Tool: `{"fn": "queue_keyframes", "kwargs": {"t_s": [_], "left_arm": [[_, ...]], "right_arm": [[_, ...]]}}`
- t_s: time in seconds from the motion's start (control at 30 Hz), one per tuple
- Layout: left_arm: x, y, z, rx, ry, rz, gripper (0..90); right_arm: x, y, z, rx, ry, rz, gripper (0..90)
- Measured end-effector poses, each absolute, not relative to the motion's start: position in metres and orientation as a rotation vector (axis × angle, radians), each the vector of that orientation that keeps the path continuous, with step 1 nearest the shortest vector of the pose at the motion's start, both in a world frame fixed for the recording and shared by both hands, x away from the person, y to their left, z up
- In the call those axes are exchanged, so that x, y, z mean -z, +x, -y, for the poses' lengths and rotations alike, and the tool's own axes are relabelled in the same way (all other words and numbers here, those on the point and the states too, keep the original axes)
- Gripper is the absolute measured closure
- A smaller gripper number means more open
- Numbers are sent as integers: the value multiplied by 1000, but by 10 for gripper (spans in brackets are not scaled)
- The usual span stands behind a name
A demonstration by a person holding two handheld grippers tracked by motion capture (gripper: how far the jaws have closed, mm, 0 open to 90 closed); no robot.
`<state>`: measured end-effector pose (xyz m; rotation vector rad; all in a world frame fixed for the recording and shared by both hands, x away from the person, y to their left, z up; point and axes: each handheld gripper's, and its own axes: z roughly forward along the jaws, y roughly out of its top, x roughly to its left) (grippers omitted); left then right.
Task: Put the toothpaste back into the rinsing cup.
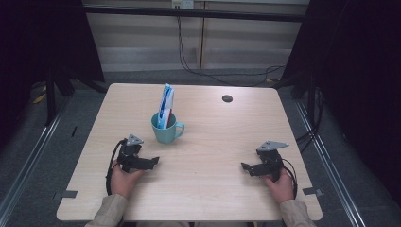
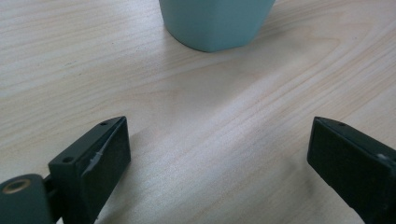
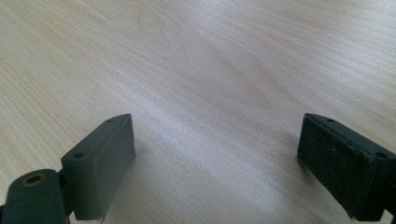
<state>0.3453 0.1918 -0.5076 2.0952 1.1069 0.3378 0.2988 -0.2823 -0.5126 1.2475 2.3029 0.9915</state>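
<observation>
1. Left gripper (image 1: 153, 162): rested on the table (image 1: 213, 189), jaws spread wide, nothing between them.
2. Right gripper (image 1: 244, 166): rested on the table well apart from the left, jaws likewise spread and empty; bare wood ahead of the pads (image 3: 100, 163).
3. Mug (image 1: 164, 131): stood upright just ahead of the left gripper, apart from it, handle turned toward the right gripper's side. Seen close in the left gripper view (image 2: 215, 23), straight beyond the open jaws.
4. Tube (image 1: 166, 106): stood on end inside the mug, leaning against the rim, upper half clear above it.
5. Handling, judged: mug likely ceramic, rigid, fairly heavy, glazed and slippery, breakable if tipped or dropped. Best taken across the wall at the rim or by the handle, with a firm squeeze.
6. Handling, judged: tube light, soft-walled, apt to crease or flex under pressure. Best pinched on the exposed flat upper part, lifted straight up to avoid dragging the mug over.
7. Risk, judged: top-heavy load in the mug; sideways pull likely to topple it.
</observation>
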Motion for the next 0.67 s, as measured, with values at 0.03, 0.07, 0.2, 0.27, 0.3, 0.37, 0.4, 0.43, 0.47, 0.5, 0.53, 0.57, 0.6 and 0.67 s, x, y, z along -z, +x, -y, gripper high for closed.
{"fn": "queue_keyframes", "kwargs": {"t_s": [0.03,0.07,0.2,0.27,0.3,0.37,0.4,0.43,0.47,0.5,0.53,0.57,0.6,0.67], "left_arm": [[508,345,-191,-345,2097,-1104,56],[508,345,-191,-346,2107,-1096,55],[511,343,-187,-387,2135,-1066,26],[511,342,-185,-404,2147,-1066,18],[511,342,-185,-411,2156,-1062,15],[511,342,-185,-412,2166,-1057,12],[511,342,-184,-414,2165,-1057,11],[511,342,-184,-418,2163,-1055,11],[511,342,-184,-413,2164,-1056,10],[511,342,-184,-413,2163,-1056,9],[511,342,-184,-413,2163,-1056,9],[511,342,-184,-410,2166,-1056,8],[511,342,-184,-408,2166,-1056,6],[511,342,-184,-407,2166,-1054,4]], "right_arm": [[513,299,282,-992,1247,-2303,105],[513,299,282,-992,1246,-2303,105],[513,299,282,-992,1248,-2303,105],[513,299,282,-992,1248,-2303,105],[513,299,282,-992,1246,-2303,105],[513,299,282,-991,1247,-2303,105],[513,299,282,-992,1246,-2303,105],[513,299,282,-991,1247,-2303,105],[513,299,282,-992,1246,-2303,105],[513,299,282,-992,1245,-2303,105],[513,299,282,-992,1247,-2303,105],[513,299,282,-991,1246,-2303,105],[513,299,282,-992,1248,-2303,105],[513,299,282,-991,1248,-2303,105]]}}
